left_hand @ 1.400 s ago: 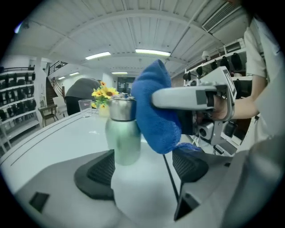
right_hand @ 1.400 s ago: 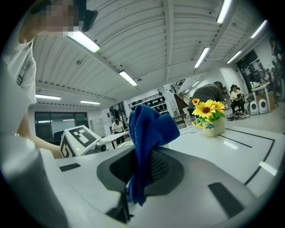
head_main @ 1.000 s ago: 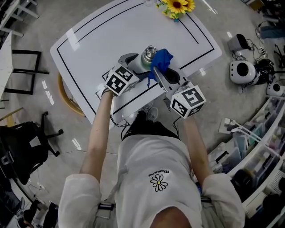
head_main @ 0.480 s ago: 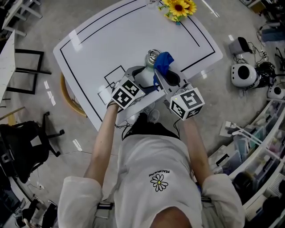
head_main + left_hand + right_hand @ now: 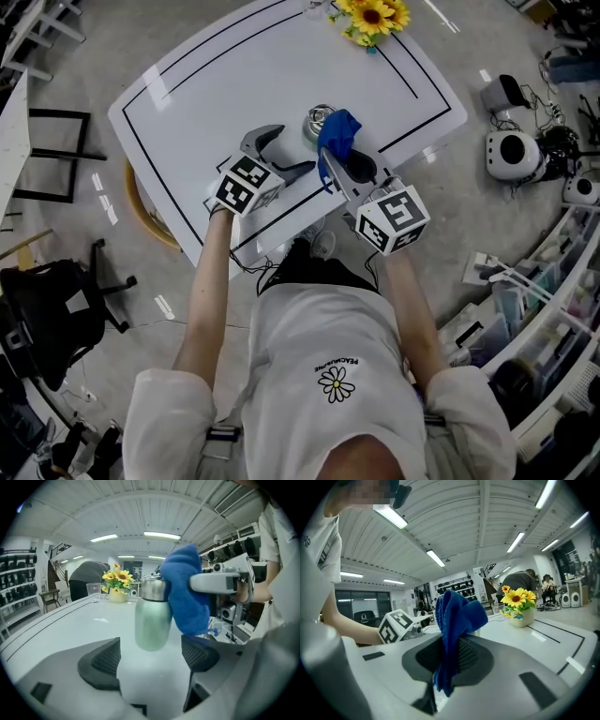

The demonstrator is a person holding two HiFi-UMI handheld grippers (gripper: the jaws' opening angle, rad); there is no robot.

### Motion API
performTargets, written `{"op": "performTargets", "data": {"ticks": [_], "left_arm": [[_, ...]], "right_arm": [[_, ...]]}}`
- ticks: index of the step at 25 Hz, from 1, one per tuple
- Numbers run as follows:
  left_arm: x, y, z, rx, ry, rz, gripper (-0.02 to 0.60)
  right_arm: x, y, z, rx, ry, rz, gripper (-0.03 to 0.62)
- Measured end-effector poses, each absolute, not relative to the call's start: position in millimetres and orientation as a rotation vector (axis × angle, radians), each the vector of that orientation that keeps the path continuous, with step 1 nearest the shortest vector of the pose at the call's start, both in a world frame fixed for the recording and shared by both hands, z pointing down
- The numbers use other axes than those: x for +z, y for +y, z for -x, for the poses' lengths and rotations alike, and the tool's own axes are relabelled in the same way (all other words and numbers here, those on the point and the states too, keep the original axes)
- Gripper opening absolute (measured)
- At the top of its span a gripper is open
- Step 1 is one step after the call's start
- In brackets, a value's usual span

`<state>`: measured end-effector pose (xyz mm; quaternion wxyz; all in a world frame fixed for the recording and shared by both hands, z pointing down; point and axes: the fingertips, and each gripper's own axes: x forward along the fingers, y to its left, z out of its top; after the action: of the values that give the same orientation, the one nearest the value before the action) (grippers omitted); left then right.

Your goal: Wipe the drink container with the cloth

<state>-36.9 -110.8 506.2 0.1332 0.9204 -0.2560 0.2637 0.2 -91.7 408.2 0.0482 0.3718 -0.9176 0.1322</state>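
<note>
Backing off since a moment ago, our left gripper (image 5: 286,152) gapes wide and empty, with the drink container (image 5: 319,120) upright just beyond its fingertips. Our right gripper (image 5: 330,155) clamps the cloth (image 5: 339,131) against the container's side. We judge the wiping unfinished.

Left claw (image 5: 150,657) opened, pulled back from drink container (image 5: 153,617), now standing free.

Lab-like workshop — storage racks (image 5: 553,309), cabled white devices (image 5: 513,152), ceiling strip lights (image 5: 161,535).
</note>
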Motion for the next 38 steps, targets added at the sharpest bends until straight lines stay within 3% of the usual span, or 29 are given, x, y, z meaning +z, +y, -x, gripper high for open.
{"op": "performTargets", "data": {"ticks": [6,17,38], "left_arm": [[495,-140,14,0.53,-0.561,-2.7,0.391],[504,-116,-7,0.687,-0.482,-2.741,0.391],[500,-80,-2,0.696,-0.419,-2.704,0.39]], "right_arm": [[408,-95,-2,0.416,-2.789,-1.151,0.041],[412,-99,-18,0.348,-2.723,-1.227,0.041],[413,-95,-19,0.46,-2.752,-1.266,0.041]]}}
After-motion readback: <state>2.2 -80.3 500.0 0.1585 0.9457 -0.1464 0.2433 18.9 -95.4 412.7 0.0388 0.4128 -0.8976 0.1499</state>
